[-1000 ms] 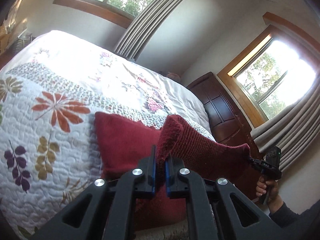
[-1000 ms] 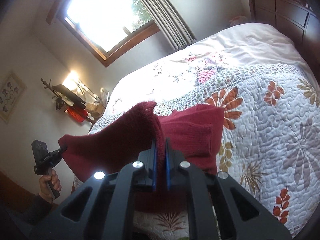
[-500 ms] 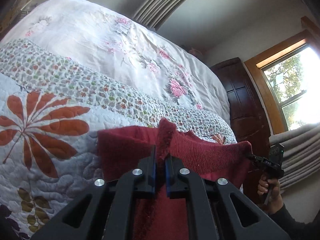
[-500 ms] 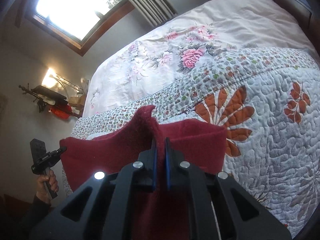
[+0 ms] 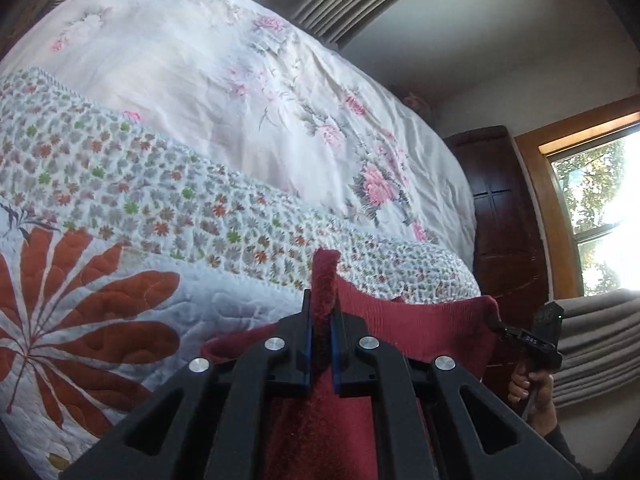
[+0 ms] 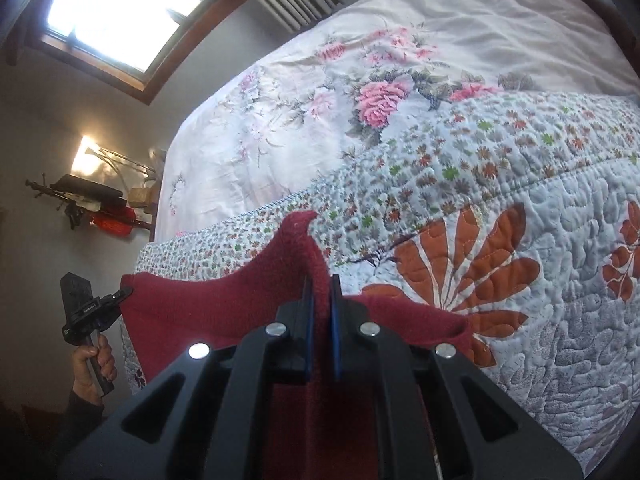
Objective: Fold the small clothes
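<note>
Nearest to us, our left gripper (image 5: pixel 321 320) was clenched on one corner of the dark red knitted garment (image 5: pixel 424 328), and a tuft of the cloth stood up between its two blue-lined fingers (image 5: pixel 306 332). In the same way our right gripper (image 6: pixel 320 304) was pinching the other corner of the garment (image 6: pixel 208 308), with a peak of red cloth rising above the fingers (image 6: pixel 335 320). Between the two grippers the upper edge of the garment was stretched almost straight. In the left wrist view we saw the right gripper (image 5: pixel 500 325) at the far right end of this edge, with the person's right hand (image 5: pixel 534 386) around its handle; in the right wrist view the left gripper (image 6: pixel 124 293) was at the left end, held by the left hand (image 6: pixel 94 366). The garment was over the near part of the bed, on the quilt (image 6: pixel 560 280) with big orange flowers, and its lower part was hidden under the grippers. Farther on, the quilt had a band of small flowers, and behind it lay a pale sheet (image 5: pixel 200 80) with pink roses. At the far right stood a dark wooden cabinet (image 5: pixel 508 220) beside a window (image 5: pixel 600 208); at the far left another window (image 6: pixel 116 8) was bright above a lamp (image 6: pixel 86 160).
</note>
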